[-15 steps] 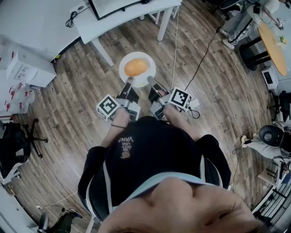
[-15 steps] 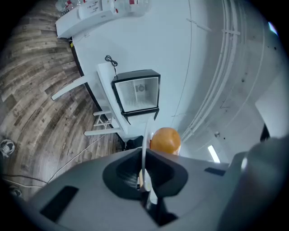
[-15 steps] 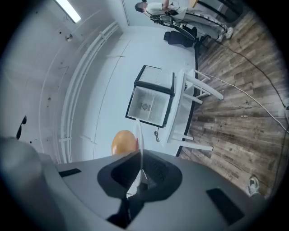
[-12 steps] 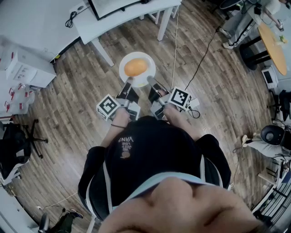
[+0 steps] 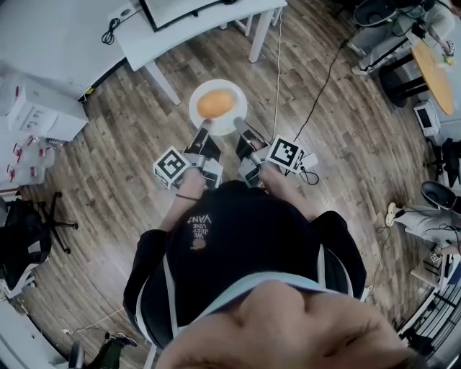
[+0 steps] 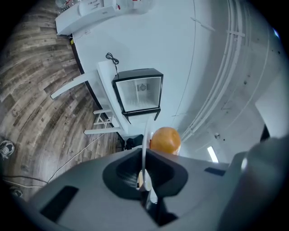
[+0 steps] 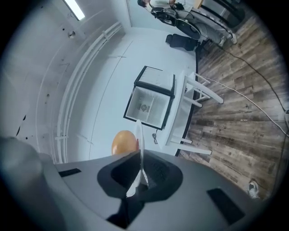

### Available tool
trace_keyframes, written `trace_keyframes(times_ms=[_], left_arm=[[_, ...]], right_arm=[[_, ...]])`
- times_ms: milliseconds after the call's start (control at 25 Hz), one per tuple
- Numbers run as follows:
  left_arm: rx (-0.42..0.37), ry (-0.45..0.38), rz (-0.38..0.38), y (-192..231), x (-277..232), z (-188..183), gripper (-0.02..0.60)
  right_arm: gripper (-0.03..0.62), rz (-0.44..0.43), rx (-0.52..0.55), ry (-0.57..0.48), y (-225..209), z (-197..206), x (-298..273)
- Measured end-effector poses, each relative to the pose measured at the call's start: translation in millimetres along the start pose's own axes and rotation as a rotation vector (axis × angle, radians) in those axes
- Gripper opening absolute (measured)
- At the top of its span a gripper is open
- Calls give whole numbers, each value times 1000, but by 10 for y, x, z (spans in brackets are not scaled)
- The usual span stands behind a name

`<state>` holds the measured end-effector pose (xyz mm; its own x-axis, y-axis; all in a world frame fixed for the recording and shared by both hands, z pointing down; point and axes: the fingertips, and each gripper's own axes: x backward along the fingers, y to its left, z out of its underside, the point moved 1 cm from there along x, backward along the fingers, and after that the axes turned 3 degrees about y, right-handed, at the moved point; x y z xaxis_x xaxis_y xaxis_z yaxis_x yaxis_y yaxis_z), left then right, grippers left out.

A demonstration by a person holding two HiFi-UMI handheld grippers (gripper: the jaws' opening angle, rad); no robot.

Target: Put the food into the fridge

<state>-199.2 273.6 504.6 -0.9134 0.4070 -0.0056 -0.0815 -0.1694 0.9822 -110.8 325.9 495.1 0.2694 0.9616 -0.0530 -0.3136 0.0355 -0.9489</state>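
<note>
A round orange food [image 5: 216, 104] lies on a white plate [image 5: 196, 115] held level above the wooden floor. My left gripper [image 5: 204, 128] is shut on the plate's near left rim, and my right gripper [image 5: 238, 128] is shut on its near right rim. In the left gripper view the plate [image 6: 145, 135] shows edge-on between the jaws of the left gripper [image 6: 143, 173], with the food [image 6: 165, 140] just behind. The right gripper view shows the same: plate [image 7: 139, 140], food [image 7: 124, 142], right gripper [image 7: 140, 173]. A small black fridge [image 6: 139, 92] [image 7: 152, 101] stands ahead on a white table [image 5: 209, 32].
The fridge [image 5: 180, 9] stands at the table's near edge, and its inside shows pale in both gripper views. A cable [image 5: 317, 94] runs across the floor on the right. White boxes [image 5: 36, 112] sit at the left, office chairs [image 5: 25, 230] further left and right.
The plate and both grippers have kept their place. The head camera's view has shifted slightly, so things at the right edge sit a little differently.
</note>
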Motion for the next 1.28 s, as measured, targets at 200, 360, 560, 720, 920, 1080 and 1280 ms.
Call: trace_keyframes(times_ms=[200,360,560,720,920,1080,1280], left_arm=[[3,15,-2,66,-16,-140,32],[6,29,4,90,-39,-288,31],[24,52,-3,144,-55,-597,32],[24,72,17,184,-88,-599,31],[30,101,19,209,-130,-765,31],[26,115,10,252,-144,-806,31],[36,119,21,261,-179,-813,32]], right_arm=[[25,3,-3,-14,-14,19,-142],[25,25,-4,-28,-21,24,-271],[25,15,-7,-45,80,47,-591],[25,30,-5,-62,14,62,-592],[25,60,-7,-85,-9,63,-731],[25,67,-7,-103,-21,64,-750],[25,79,1,-102,-43,35,-769]])
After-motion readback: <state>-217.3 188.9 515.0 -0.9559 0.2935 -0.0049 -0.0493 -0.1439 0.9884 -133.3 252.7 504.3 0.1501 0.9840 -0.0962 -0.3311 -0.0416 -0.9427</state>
